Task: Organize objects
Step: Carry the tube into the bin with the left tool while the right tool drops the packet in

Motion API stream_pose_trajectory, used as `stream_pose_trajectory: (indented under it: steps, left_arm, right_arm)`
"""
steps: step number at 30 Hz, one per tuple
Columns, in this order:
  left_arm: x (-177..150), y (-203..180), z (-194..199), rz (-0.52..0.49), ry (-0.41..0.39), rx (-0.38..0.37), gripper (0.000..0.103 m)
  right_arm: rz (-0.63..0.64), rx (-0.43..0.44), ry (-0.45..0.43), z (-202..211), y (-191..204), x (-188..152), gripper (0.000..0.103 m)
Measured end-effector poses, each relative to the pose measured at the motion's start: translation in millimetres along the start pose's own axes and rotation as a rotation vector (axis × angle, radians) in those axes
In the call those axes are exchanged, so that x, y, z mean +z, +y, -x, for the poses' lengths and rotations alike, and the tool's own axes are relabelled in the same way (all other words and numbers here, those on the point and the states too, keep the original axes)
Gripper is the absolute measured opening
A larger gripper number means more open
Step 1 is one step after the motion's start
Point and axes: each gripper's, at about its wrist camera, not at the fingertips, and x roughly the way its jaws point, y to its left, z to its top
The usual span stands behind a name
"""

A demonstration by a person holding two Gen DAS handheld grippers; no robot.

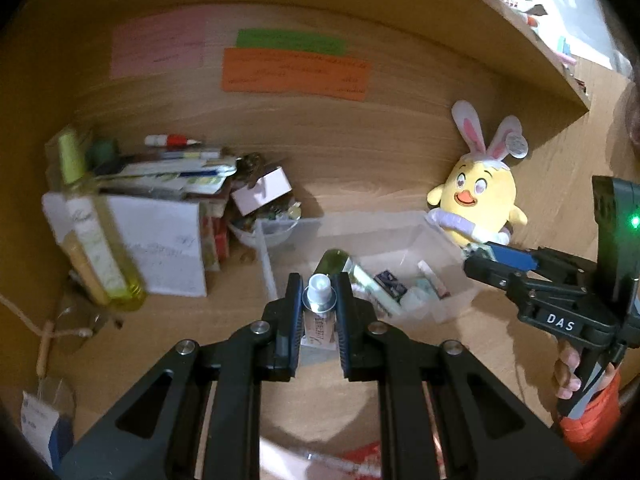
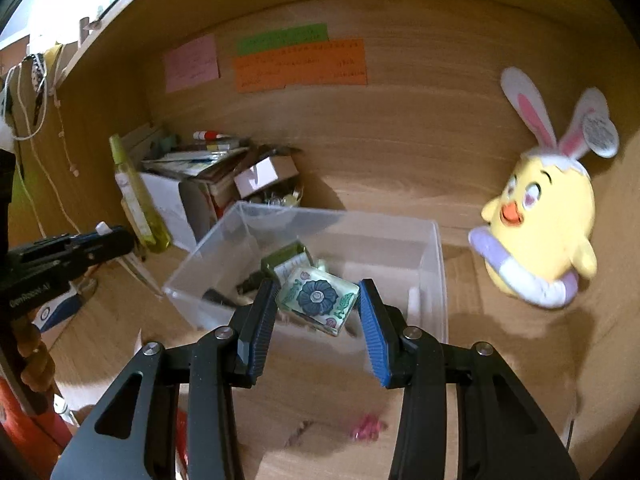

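The clear plastic bin (image 2: 434, 264) is serving as the collection point on the wooden desk (image 1: 360, 152), and the sorting is partly done. Several small items are already lying inside the bin, among them a dark green-capped container (image 1: 334, 262) and some small packets.

The left gripper (image 1: 319, 302) is clamping a small tube (image 1: 318, 320) with a white cap between its fingers, holding it just in front of the bin's near wall, so this piece is waiting to go in. The right gripper (image 2: 318, 300) is hanging over the bin's near edge with its jaws spread apart around a square tile with a blue flower (image 2: 318, 298). The tile is sitting tilted between the pads, and because the picture is blurred there, I cannot say whether either pad is touching it; it looks as though it is being released into the bin, or is about to be taken up.

Plenty is remaining outside the bin. To the left of it, a tall yellow-green bottle (image 1: 94, 240), a stack of papers and boxes (image 1: 160, 208) and a bowl of small bits (image 1: 266, 224) are crowding together. To the right of the bin, a yellow plush chick (image 2: 544, 224) is leaning against the back panel. Near the bin's front, something small and pink (image 2: 368, 426) is lying loose on the desk.
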Motion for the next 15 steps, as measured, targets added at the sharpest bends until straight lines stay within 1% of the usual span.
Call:
stream_pose_trajectory:
  steps: [3,6,12,15]
  left_arm:
    - [9.5,-5.2,-14.8,-0.007,0.015,0.006,0.015]
    - [15.3,-8.5,-36.3,0.003,0.055,0.011,0.015]
    - [12.1,-19.6,-80.1,-0.002,0.158,-0.015,0.015]
    - [12.0,-22.0,-94.5,0.006,0.196,-0.034,0.015]
  right_arm:
    - [0.005,-0.005,0.023,-16.7,-3.8,9.2,0.038]
    - [0.017,-0.022,0.058,-36.2,-6.9,13.1,0.038]
    - [0.044,-0.029,0.171,-82.9,-8.8,5.9,0.038]
    - [0.063,-0.031,0.219,-102.4,-5.6,0.8,0.038]
